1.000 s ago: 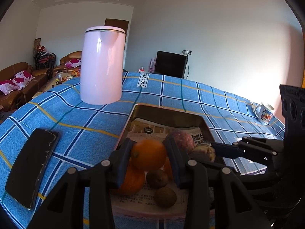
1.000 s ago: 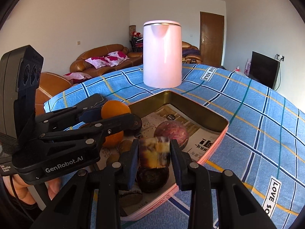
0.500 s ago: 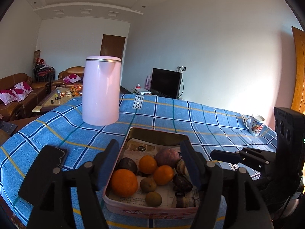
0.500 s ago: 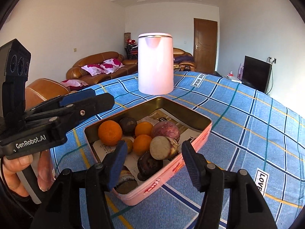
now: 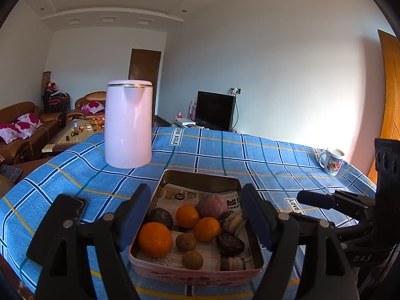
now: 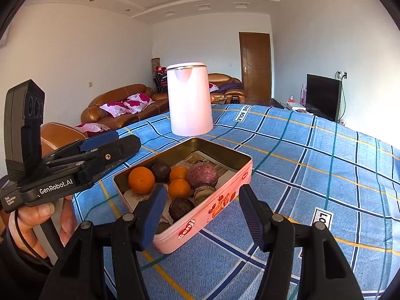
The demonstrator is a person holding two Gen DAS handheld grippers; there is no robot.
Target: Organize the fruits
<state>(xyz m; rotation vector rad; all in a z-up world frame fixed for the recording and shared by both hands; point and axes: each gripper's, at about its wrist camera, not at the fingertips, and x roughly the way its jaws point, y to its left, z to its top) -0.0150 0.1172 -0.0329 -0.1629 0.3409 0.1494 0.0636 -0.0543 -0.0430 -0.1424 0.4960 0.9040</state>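
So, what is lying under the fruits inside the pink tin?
A sheet of printed newspaper lines the pink tin, and the fruits rest on it. The tin's floor beneath the paper is covered and cannot be seen.

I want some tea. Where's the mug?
In the left wrist view, the mug stands at the table's far right corner, well away from the tin and kettle.

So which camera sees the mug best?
The left wrist view: the mug stands in plain sight near the far right edge of the table, small but clear. The right wrist view doesn't show it at all.
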